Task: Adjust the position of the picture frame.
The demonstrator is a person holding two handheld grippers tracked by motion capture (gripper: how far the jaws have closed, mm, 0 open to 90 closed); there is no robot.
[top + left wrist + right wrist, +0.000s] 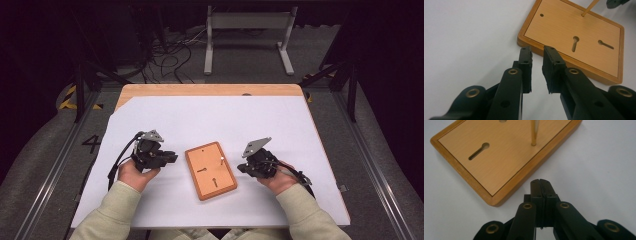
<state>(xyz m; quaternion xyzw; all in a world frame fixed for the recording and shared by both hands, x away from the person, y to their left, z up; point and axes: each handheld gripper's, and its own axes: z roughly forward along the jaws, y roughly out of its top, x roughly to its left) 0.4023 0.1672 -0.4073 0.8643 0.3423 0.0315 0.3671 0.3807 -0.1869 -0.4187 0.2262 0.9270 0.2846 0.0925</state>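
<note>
A wooden board [211, 170] with two keyhole slots lies flat on the white sheet between my hands. A thin upright peg [220, 160] stands in a hole near its right side. My left gripper [172, 157] rests on the sheet just left of the board. In the left gripper view its jaws [536, 52] stand a little apart with nothing between them, tips close to the board's edge [574, 37]. My right gripper [241, 167] sits just right of the board. Its jaws [540, 181] are pressed together on nothing, a short way from the board's rim [499, 157] and the peg [534, 132].
The white sheet [215, 120] covers most of the wooden table [210, 90]. Behind the table, a white metal stand [247, 30] and loose cables [170, 55] sit on the floor. Dark frame legs stand at both sides.
</note>
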